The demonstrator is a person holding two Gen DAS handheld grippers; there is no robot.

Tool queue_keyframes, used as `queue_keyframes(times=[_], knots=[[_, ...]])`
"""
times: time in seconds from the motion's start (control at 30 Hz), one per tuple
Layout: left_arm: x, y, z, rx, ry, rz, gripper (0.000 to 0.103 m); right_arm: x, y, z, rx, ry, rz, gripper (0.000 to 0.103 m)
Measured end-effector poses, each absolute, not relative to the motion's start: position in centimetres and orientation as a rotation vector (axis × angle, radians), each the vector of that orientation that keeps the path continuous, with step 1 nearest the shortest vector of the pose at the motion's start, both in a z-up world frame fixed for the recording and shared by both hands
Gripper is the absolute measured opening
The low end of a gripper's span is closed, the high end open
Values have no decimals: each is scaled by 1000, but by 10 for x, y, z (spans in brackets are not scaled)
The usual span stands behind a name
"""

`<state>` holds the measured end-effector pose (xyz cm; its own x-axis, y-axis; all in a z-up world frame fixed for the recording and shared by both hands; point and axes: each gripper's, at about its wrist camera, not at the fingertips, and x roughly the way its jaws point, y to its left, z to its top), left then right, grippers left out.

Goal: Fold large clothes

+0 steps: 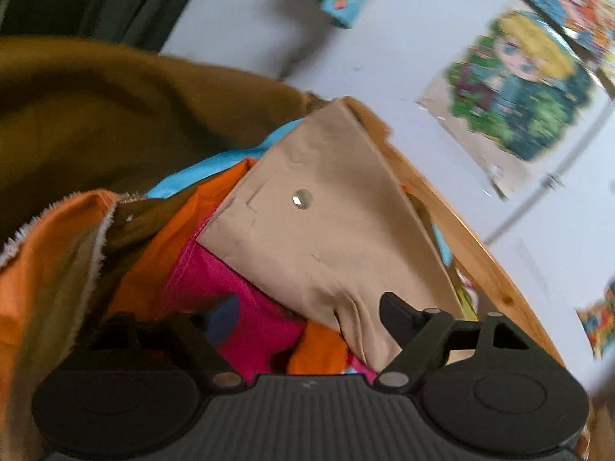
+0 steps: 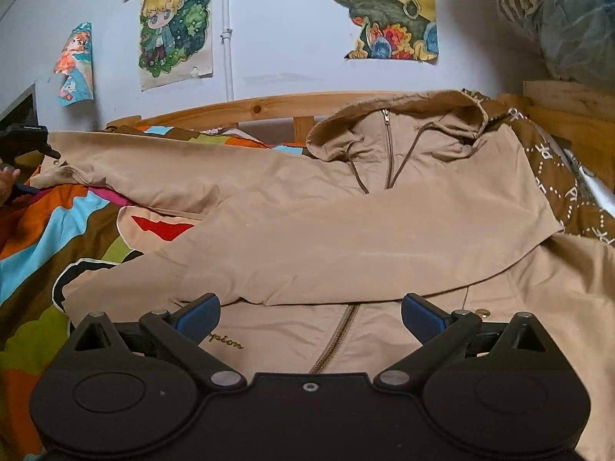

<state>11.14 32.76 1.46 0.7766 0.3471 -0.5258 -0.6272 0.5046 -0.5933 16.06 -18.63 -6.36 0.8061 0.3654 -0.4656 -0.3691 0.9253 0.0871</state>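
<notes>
Because the jacket (image 2: 307,230) is a thin tan hooded shell that creases wherever it lies, it will probably handle as light, limp and somewhat slick: it should fold without resistance but sag from any single pinch, so hems, cuffs and seams look like the best places to take it. It lies front-up across a bed (image 2: 238,105) on a patchwork quilt (image 2: 50,230), hood (image 2: 399,130) toward the wooden rail, zip (image 2: 336,340) running down the middle, with one sleeve (image 2: 127,171) stretched out to the left and the other apparently laid across the chest. The right gripper (image 2: 310,317) hovers low over the lower front, its jaws spread wide on either side of the zip and holding nothing; whether its blue pads (image 2: 200,313) touch the cloth cannot be told. In the left wrist view the left gripper (image 1: 303,317) is at the sleeve end, where a flat tan panel with a metal snap (image 1: 302,198) lies on the quilt. Its jaws stand well apart; the right finger (image 1: 396,317) presses against puckered tan cloth at the panel's near edge, but the other is half buried in pink and orange fabric, so a real grip cannot be confirmed. That cuff edge seems the sensible hold for bringing the sleeve in over the body.
</notes>
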Motion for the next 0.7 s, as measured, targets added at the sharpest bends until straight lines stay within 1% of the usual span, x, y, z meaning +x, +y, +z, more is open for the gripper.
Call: queue_keyframes(times=[0.17, 0.23, 0.27, 0.33, 0.37, 0.4, 0.43, 0.47, 0.53, 0.7], knots=[[127, 339, 4, -924, 354, 630, 72, 164, -192, -71, 9, 523, 376, 101], [129, 340, 4, -925, 337, 644, 58, 162, -192, -71, -11, 515, 374, 100], [130, 341, 3, -925, 332, 651, 53, 160, -192, -71, -14, 512, 375, 100], [130, 342, 3, -925, 321, 659, 38, 158, -193, -70, -12, 509, 379, 101], [128, 341, 3, -927, 316, 664, 32, 158, -194, -70, -11, 508, 379, 101], [123, 338, 3, -928, 309, 674, 20, 157, -194, -70, -10, 508, 378, 101], [120, 336, 5, -927, 303, 670, 13, 156, -194, -69, -10, 508, 378, 101], [117, 333, 8, -914, 292, 669, 12, 155, -194, -68, -13, 507, 378, 101], [112, 322, 20, -859, 259, 660, 6, 151, -193, -66, -24, 496, 381, 101], [115, 280, 71, -659, 176, 556, 3, 144, -197, -59, -20, 462, 385, 101]])
